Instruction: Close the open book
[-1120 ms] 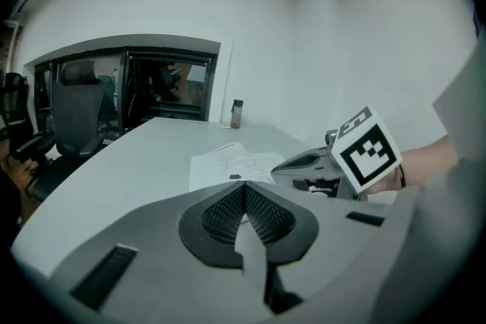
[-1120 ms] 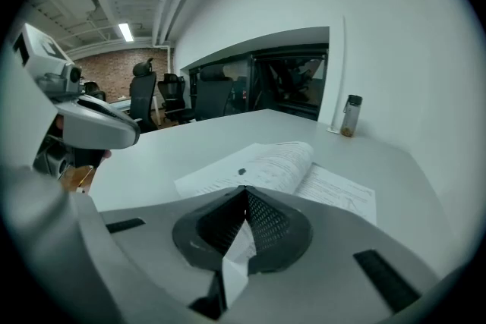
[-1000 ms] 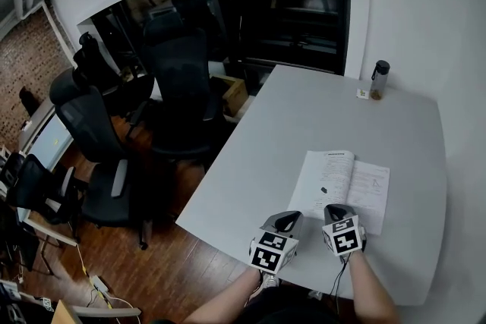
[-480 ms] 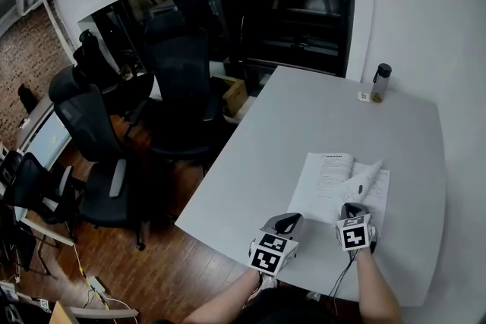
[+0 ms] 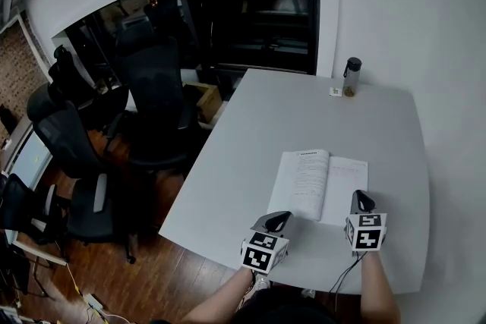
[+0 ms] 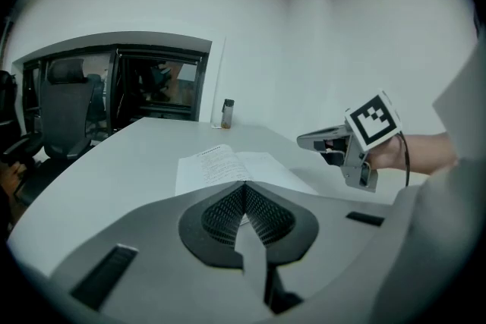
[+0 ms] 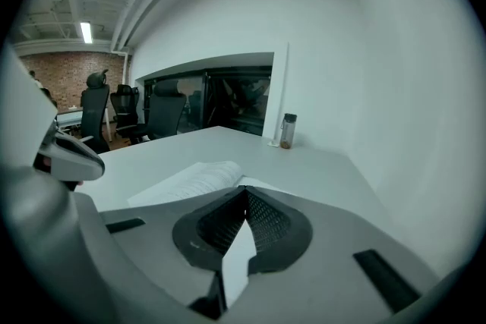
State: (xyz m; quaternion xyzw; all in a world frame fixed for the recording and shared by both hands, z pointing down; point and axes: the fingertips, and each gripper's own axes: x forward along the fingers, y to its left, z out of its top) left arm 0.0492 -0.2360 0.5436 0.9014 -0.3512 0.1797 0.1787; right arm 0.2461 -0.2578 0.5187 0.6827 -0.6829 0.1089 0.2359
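The open book point(image 5: 319, 184) lies flat on the white table point(image 5: 250, 163), its pages facing up. My left gripper point(image 5: 279, 218) hovers just short of the book's near left corner, jaws closed together with nothing between them. My right gripper point(image 5: 359, 198) is over the book's near right corner, also shut. In the left gripper view the book point(image 6: 220, 167) lies beyond my jaws point(image 6: 244, 187), with the right gripper point(image 6: 317, 140) raised to its right. In the right gripper view the book point(image 7: 199, 180) lies just past the jaws point(image 7: 244, 190), and the left gripper point(image 7: 72, 157) shows at the left edge.
A dark-capped bottle point(image 5: 350, 77) stands at the table's far side beside a small item point(image 5: 334, 92). Black office chairs point(image 5: 152, 87) crowd the floor left of the table. A white wall runs along the table's right side.
The right gripper moved from the book's near middle to its right corner and rose. A page that stood lifted half a second ago now lies flat. The left gripper has barely moved.
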